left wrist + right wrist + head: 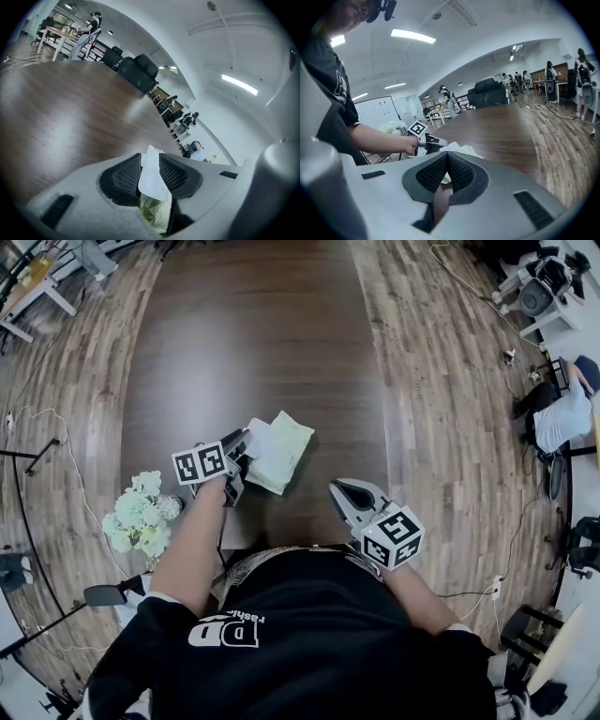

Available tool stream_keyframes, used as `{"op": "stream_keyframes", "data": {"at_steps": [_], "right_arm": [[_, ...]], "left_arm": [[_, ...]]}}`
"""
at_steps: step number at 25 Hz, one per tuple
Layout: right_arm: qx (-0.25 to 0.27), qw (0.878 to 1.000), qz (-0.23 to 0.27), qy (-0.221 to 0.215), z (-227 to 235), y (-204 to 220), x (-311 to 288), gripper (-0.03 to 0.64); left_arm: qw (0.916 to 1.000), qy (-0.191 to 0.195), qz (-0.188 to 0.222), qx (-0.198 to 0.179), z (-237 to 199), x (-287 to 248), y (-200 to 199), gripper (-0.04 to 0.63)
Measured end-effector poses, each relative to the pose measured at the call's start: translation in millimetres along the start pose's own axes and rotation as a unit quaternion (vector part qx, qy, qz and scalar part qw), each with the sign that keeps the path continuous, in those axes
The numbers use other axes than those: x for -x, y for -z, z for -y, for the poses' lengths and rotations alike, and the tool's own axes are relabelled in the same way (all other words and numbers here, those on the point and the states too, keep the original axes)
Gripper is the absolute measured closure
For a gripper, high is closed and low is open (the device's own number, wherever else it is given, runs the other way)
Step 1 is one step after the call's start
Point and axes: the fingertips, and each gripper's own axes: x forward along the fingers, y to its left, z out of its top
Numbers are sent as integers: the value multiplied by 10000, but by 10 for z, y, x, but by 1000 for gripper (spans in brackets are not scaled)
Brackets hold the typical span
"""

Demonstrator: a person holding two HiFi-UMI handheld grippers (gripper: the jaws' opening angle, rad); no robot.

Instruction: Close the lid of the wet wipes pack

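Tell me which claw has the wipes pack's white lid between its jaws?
The left claw: the white plastic lid of the pale green wet wipes pack stands between its jaws. The right claw hangs apart, jaws together on nothing.

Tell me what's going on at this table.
A person stands at a dark wooden table with a gripper in each hand, working on a pale green wet wipes pack. The left gripper is at the pack, its jaws apart with the raised white lid standing between them, so the lid is not yet closed. The right gripper hangs back near the person's body, jaws together and empty.
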Motion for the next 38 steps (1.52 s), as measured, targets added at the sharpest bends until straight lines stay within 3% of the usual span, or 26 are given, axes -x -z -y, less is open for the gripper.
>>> {"op": "stream_keyframes", "data": {"at_steps": [6,12,29,38], "right_arm": [[25,10000,47,-71,-23,33,48,612],[75,9999,89,-126,-41,45,106,612],[146,9993,270,-228,-28,32,301,612],[177,9986,381,-335,-67,-7,389,612]], "left_arm": [[9997,149,141,-139,223,93,-93,492],[9982,203,169,-536,466,138,-139,508],[9904,-91,-89,-1373,786,158,-1,545],[9823,-272,-248,-1837,890,106,72,545]]}}
